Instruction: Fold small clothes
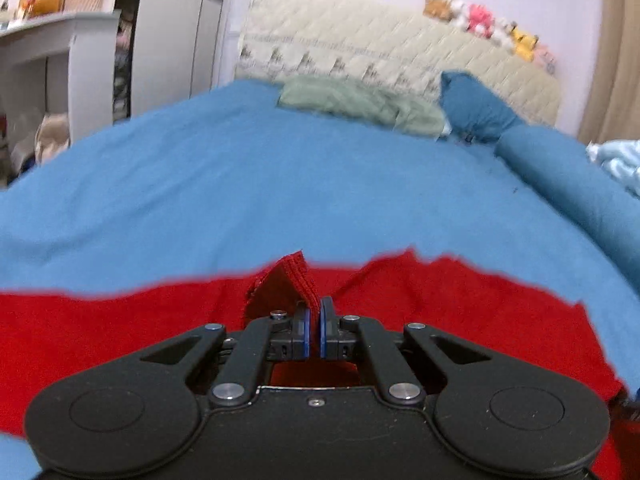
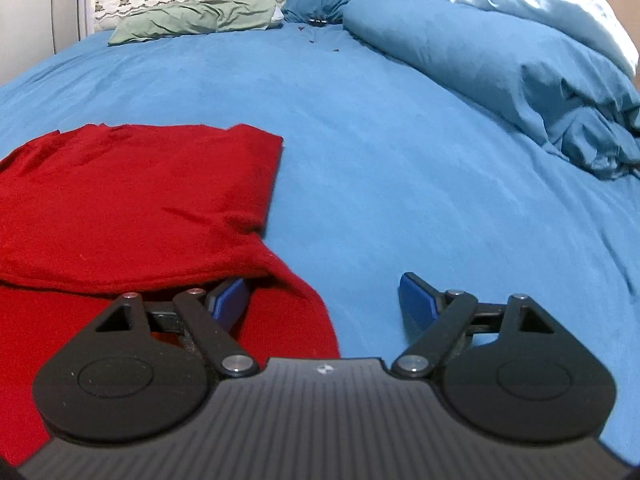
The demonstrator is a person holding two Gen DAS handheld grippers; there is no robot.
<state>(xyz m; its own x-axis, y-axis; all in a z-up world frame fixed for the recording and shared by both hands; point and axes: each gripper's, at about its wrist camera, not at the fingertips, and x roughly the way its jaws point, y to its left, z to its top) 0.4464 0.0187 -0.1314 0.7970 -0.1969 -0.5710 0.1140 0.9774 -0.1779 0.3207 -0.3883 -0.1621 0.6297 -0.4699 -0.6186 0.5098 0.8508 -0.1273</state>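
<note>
A red knit garment (image 1: pixel 460 312) lies spread on the blue bedsheet (image 1: pixel 280 184). My left gripper (image 1: pixel 315 320) is shut on a ribbed edge of the red garment (image 1: pixel 294 280), which stands up in a small peak above the fingertips. In the right wrist view the red garment (image 2: pixel 132 200) lies partly folded at the left, with a fold line across it. My right gripper (image 2: pixel 324 300) is open over the garment's right edge; its left fingertip (image 2: pixel 228 300) sits under a fold of the cloth, its right one (image 2: pixel 418 300) is over bare sheet.
A green pillow (image 1: pixel 360 104) and a dark blue pillow (image 1: pixel 476 108) lie at the quilted headboard (image 1: pixel 400 48), with soft toys (image 1: pixel 480 20) on top. A rolled blue duvet (image 2: pixel 500 72) and pale blue bedding (image 2: pixel 552 4) lie at the right. A white shelf (image 1: pixel 52 60) stands left of the bed.
</note>
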